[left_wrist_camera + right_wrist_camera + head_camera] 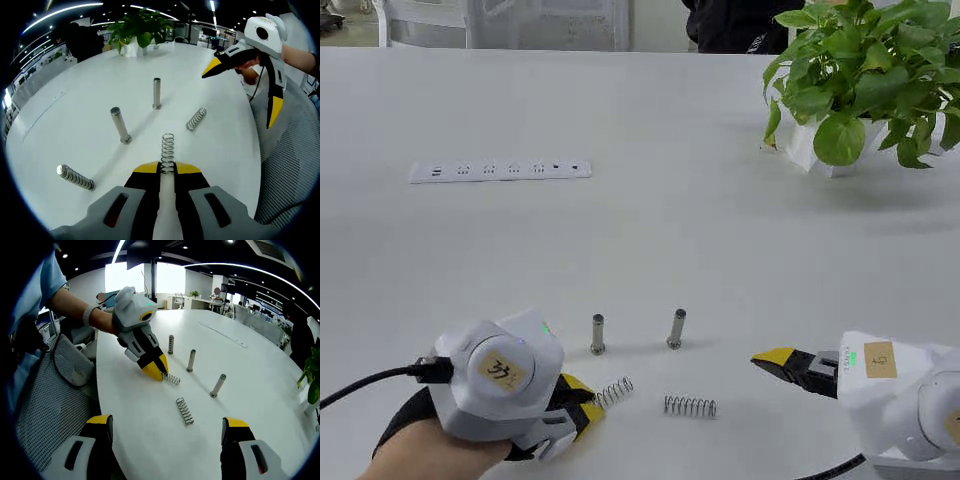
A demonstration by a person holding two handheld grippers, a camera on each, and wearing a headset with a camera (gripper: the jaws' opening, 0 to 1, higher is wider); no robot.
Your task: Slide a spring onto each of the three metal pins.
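Two bare metal pins [597, 333] [676, 328] stand upright on the white table. My left gripper [586, 402] is shut on one end of a spring [614, 391], which points toward the nearer pin [120, 125]; the other bare pin [157, 93] is farther off. A third pin [75, 177] wears a spring and stands upright [170, 344]. A loose spring [690, 406] lies on the table between the grippers [184, 411]. My right gripper [167, 424] is open and holds nothing [788, 364].
A white power strip [500, 171] lies at the mid left of the table. A potted plant [860, 80] stands at the far right. A person in dark clothes [740, 25] is at the far edge. A mesh chair [70, 362] is beside the table.
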